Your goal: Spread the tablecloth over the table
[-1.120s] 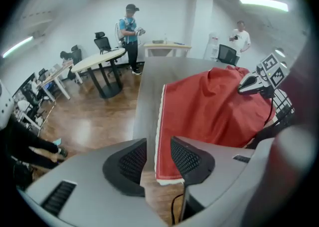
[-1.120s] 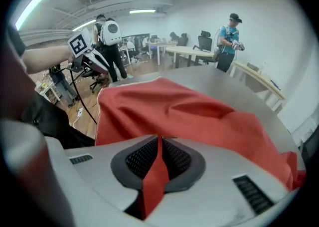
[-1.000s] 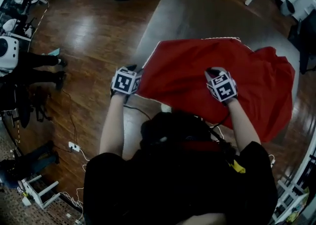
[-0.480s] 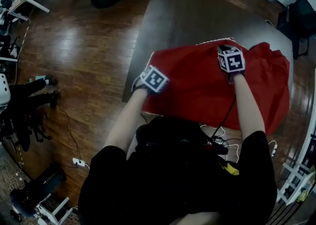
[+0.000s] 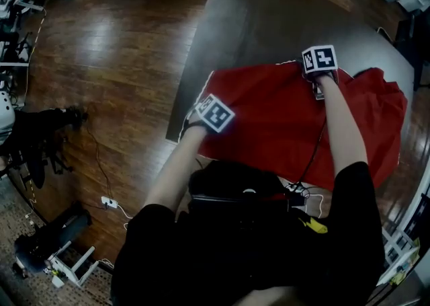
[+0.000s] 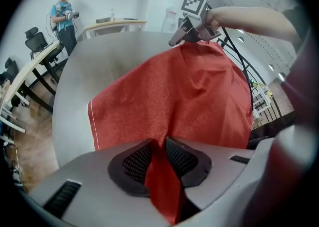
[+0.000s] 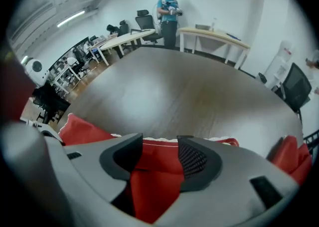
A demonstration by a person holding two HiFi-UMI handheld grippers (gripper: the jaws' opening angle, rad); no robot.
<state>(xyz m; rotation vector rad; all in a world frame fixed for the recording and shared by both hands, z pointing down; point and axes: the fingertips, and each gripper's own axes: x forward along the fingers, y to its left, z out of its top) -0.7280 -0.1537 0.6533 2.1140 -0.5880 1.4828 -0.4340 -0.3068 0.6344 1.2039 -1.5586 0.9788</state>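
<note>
A red tablecloth [image 5: 269,116] lies partly spread on the near end of the dark grey table [image 5: 269,15], bunched at the right [image 5: 383,96]. My left gripper [image 5: 203,111] is at the cloth's near left corner. Its jaws have just been closing, and a fold of the red cloth [image 6: 189,91] is pinched between the pads [image 6: 160,143]. My right gripper [image 5: 313,69] is at the cloth's far edge. Its jaws [image 7: 159,143] have just been opening and stand apart over the white-stitched hem [image 7: 152,171], not pressing it. The left gripper view also shows the right gripper [image 6: 182,34].
Bare table [image 7: 174,91] stretches beyond the cloth's far edge. A person [image 7: 169,9] stands at the far end beside light desks and office chairs. A black chair [image 7: 296,89] is at the right. Wooden floor [image 5: 101,62] with cables lies left of the table.
Both grippers have moved out and down over the table with the cloth. The right one has travelled farther, to the cloth's far edge. The cloth has sunk and lies flatter.
</note>
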